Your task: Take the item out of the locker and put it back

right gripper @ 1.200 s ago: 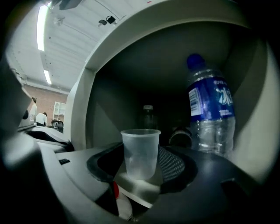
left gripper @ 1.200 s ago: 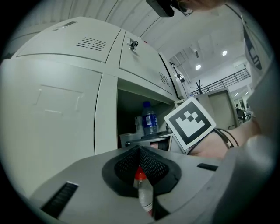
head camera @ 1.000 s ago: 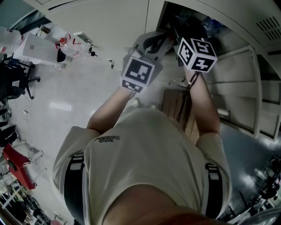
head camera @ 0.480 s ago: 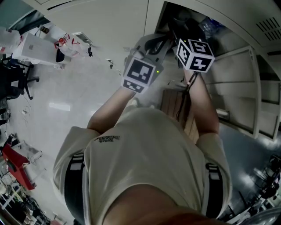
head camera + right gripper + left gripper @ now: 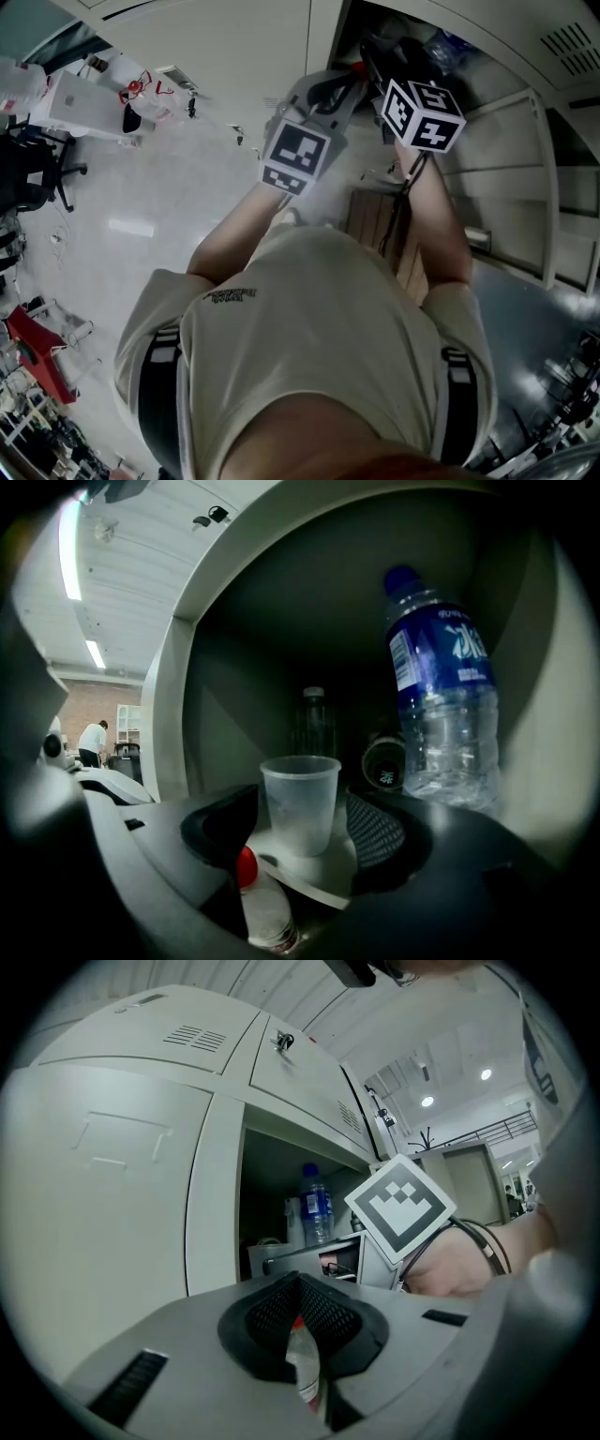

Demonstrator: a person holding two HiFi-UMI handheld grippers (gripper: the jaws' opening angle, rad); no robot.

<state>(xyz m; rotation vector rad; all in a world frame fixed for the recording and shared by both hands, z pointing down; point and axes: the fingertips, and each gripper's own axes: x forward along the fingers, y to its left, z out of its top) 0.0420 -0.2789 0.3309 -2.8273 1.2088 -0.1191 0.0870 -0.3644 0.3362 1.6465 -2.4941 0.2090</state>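
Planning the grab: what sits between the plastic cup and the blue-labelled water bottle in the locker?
Right gripper view: between the cup and the water bottle, a dark container lies on its side, farther back.

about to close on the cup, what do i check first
1. Locker open: ok.
2. Cup upright between the jaws of the right gripper: ok.
3. Jaws apart, gap showing on both sides of the cup: ok.
4. Bottle apart from the cup: ok, it stands behind and to the right.
5. Left gripper out of the way: ok, jaws together, outside the locker.
6. Cup empty: cannot tell.
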